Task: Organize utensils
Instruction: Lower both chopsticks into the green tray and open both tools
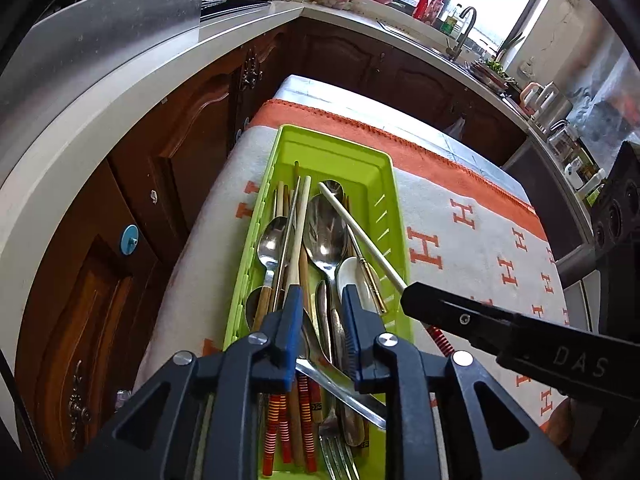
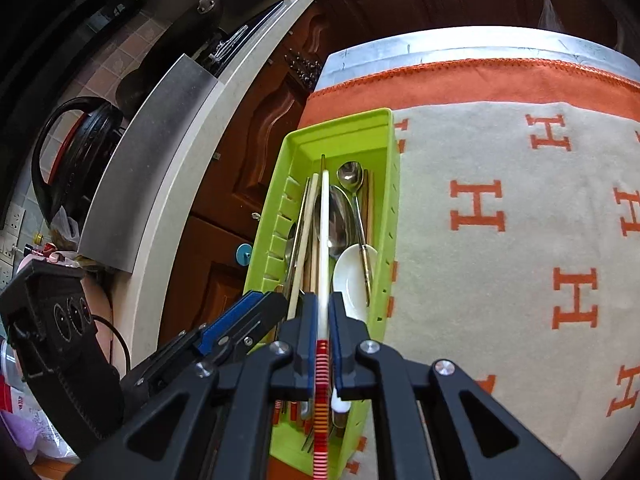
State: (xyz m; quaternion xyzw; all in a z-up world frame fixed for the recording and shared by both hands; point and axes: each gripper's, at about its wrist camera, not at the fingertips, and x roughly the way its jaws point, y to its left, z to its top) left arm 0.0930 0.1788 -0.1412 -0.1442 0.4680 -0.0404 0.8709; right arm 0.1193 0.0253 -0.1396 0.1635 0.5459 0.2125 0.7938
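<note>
A lime-green utensil tray point(image 1: 282, 148) point(image 2: 340, 120) lies on the blanket. It holds metal spoons point(image 1: 326, 232), chopsticks, forks and a white ceramic spoon point(image 2: 347, 276). My left gripper point(image 1: 322, 292) hovers over the tray's near half. Its blue pads stand apart, and only utensils lying in the tray show below the gap. A cream chopstick point(image 1: 300, 228) ends at its left fingertip. My right gripper point(image 2: 325, 312) is shut on a white chopstick point(image 2: 325, 220) with a red-striped handle, held lengthwise above the tray. In the left wrist view that chopstick point(image 1: 360, 232) slants across the tray to the right gripper point(image 1: 408, 298).
A cream blanket with orange H marks point(image 2: 500, 260) covers the table. A pale countertop point(image 1: 100, 92) and brown wooden cabinets point(image 1: 192, 128) run close along the left. A sink tap and bottles point(image 1: 436, 8) stand far back by the window.
</note>
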